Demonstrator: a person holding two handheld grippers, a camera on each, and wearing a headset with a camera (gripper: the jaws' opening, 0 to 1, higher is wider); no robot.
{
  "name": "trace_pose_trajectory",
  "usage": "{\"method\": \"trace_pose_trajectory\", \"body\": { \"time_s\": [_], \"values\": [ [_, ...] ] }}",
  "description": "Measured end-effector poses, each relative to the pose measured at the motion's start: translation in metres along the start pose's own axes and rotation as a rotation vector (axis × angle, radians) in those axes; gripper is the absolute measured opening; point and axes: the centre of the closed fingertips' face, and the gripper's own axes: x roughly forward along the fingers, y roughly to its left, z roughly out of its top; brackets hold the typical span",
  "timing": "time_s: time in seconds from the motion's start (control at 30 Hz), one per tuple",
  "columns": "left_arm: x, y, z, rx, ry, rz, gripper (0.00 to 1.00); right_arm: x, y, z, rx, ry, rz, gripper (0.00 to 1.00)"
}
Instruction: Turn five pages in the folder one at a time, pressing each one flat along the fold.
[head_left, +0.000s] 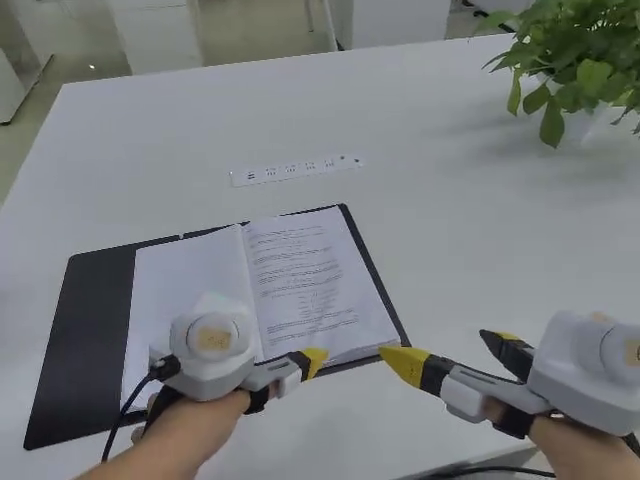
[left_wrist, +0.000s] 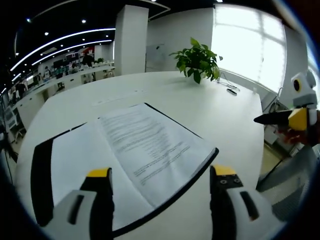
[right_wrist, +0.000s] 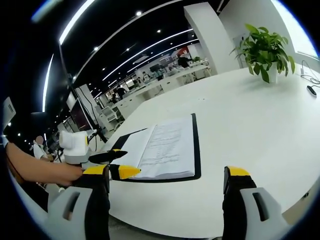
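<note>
while left fingers (left_wrist: 99, 195) gape, folder (left_wrist: 150, 145) just ahead

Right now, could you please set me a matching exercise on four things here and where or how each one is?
1 folder
2 plant
3 power strip
4 right gripper

a far right corner of the table
b fingers apart, right of the folder
c lying open, pages showing
d on the table beyond the folder

Pairs: 1-c, 2-a, 3-d, 4-b
</note>
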Motion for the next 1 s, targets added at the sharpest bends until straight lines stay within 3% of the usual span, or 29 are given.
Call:
{"method": "trace_pose_trajectory", "body": {
  "time_s": [0.17,0.5,0.83,0.93,0.97,1.0],
  "values": [
    [0.021,-0.012,0.005,0.002,-0.025,-0.012,0.77,0.001,-0.002,-0.001,0.003,0.005,0.003,0.94],
    [0.049,-0.024,-0.004,0.001,0.002,-0.004,0.72,0.0,-0.008,-0.002,0.02,0.01,0.005,0.94],
    [0.07,-0.023,-0.012,-0.001,0.021,0.038,0.65,0.001,-0.009,-0.013,0.025,0.032,0.017,0.94],
    [0.073,-0.02,-0.014,0.022,0.015,0.072,0.58,0.001,-0.011,-0.013,0.031,0.033,0.015,0.93],
    [0.073,-0.015,-0.016,0.087,0.018,0.098,0.56,0.001,-0.012,-0.013,0.03,0.034,0.013,0.93],
    [0.075,-0.02,-0.017,0.056,0.009,0.081,0.56,0.0,-0.012,-0.013,0.032,0.031,0.013,0.93]
  ]
}}
